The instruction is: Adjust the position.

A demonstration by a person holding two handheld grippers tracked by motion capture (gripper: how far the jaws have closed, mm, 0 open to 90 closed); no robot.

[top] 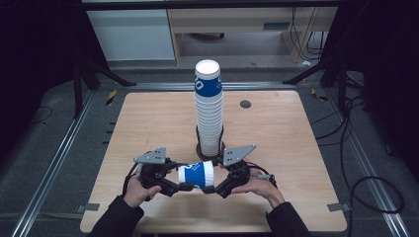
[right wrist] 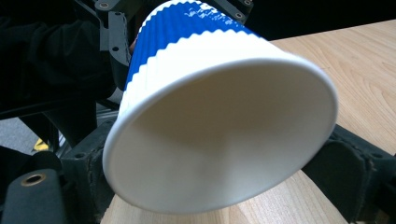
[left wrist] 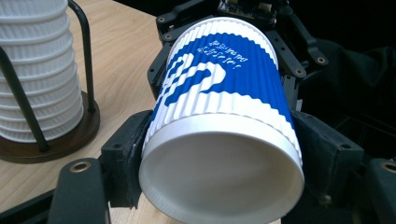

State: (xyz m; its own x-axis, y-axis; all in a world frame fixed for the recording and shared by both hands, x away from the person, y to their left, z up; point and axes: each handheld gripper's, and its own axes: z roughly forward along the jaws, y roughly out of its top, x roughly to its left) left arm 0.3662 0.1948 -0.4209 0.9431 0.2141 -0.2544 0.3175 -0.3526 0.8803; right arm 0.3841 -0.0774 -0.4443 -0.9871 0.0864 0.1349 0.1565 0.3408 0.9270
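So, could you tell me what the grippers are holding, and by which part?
A blue-and-white paper cup lies sideways between them: the left gripper clamps its base end, the right gripper its rim end.

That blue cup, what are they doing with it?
A person holds the blue and white paper cup sideways above the table, one gripper at each end. The left gripper clamps the bottom end; the right gripper sits at the open rim. Behind stands a tall stack of cups in a holder.
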